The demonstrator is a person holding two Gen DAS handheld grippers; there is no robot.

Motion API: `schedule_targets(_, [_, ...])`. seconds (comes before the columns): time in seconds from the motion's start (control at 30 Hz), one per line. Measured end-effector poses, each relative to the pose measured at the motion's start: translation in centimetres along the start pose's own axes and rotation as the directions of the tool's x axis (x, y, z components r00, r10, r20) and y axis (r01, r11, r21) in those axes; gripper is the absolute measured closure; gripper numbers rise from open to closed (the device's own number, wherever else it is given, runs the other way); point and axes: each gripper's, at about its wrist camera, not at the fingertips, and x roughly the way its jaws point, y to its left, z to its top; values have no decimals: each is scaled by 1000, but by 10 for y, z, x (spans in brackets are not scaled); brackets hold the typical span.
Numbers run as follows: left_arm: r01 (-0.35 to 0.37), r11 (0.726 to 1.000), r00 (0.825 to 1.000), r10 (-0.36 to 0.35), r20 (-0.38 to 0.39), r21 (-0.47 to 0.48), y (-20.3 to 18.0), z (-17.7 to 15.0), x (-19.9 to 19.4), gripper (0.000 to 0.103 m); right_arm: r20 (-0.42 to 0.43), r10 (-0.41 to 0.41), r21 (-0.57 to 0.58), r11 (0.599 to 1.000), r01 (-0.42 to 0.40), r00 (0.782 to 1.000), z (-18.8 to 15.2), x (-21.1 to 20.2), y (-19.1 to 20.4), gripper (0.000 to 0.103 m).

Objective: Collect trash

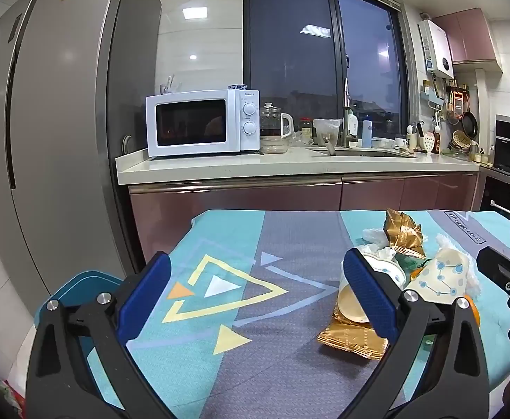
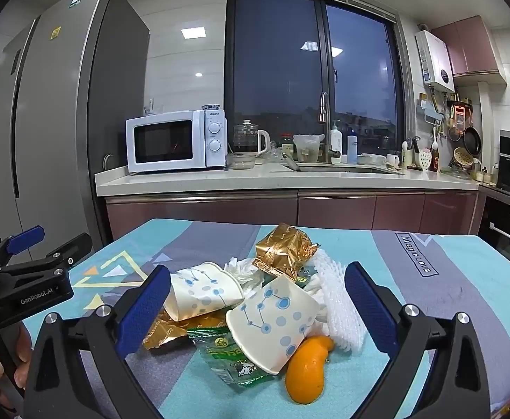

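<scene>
A: Where was the trash?

B: Heaped on the surface (image 2: 464, 279), which was covered by a teal and grey cloth printed with triangles. The heap held 2 white paper cups with blue dot patterns (image 2: 272, 321), both lying on their sides, a crumpled gold foil wrapper (image 2: 283, 249), a flat gold foil packet (image 1: 354, 340), a green printed plastic sachet (image 2: 230, 356), a curl of orange peel (image 2: 307, 370), a white foam fruit net (image 2: 339, 303) and some crumpled white tissue (image 2: 244, 269).

A: And the right tool?

B: The right tool (image 2: 258, 305) had its blue-padded fingers spread fully apart, 1 on each side of the heap, gripping nothing.

A: The left one?

B: The left tool (image 1: 260, 295) was equally wide open and empty. Between its fingers lay mostly bare cloth; its right finger overlapped 1 cup in the view, and I could not tell whether it touched.

A: Anything behind?

B: A white microwave oven (image 2: 176, 141) stood on the pale kitchen counter, with a tall grey refrigerator (image 2: 63, 104) to its left.
</scene>
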Motion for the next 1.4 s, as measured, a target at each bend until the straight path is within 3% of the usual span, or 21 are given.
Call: schedule_targets(1.4, [5, 1000, 1000, -5, 0, -10, 1, -1, -3, 6, -10, 13, 5, 1000, -13, 1000, -3, 6, 5, 7])
